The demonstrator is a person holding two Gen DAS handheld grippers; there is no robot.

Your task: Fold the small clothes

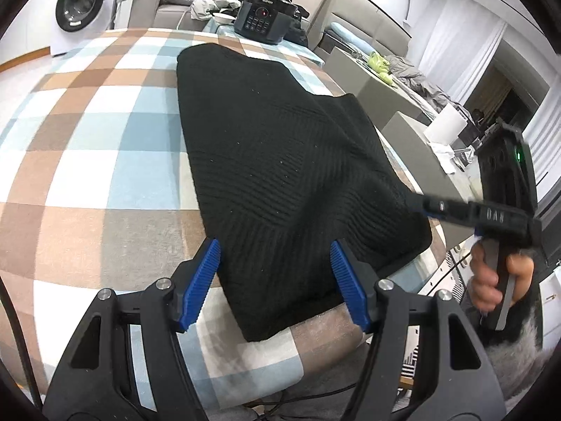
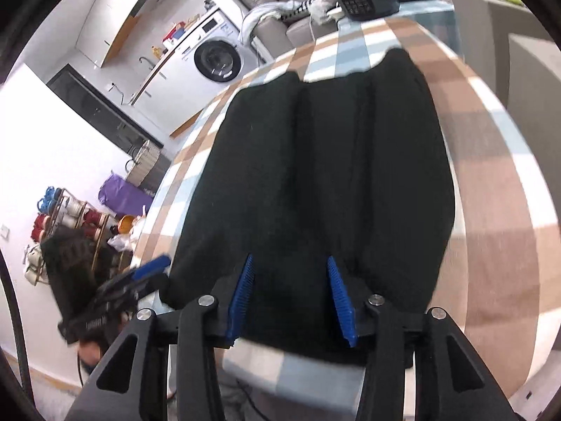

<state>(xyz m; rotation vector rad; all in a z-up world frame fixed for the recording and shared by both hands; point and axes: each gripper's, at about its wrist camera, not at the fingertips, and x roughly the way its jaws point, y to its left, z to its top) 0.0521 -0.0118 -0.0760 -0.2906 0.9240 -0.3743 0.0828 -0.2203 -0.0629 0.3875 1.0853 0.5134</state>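
both tongs — left tongs (image 1: 275, 280), right tongs (image 2: 289, 296) — gape above the folded black sweater (image 1: 280, 161), gripping nothing.

One black knitted garment (image 1: 280, 175) lies on one checked bench (image 1: 87, 140). Two tongs are in view, the left tongs (image 1: 277, 280) and the right tongs (image 2: 291, 298). One dark cooker (image 1: 264, 17) and one washing machine (image 1: 82, 3) stand beyond.

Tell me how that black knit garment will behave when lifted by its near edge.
The black knit garment will likely go floppy and drape, since it already lies in soft folds. Its thick ribbing suggests some weight. It should grip rather than slide on the checked tablecloth.
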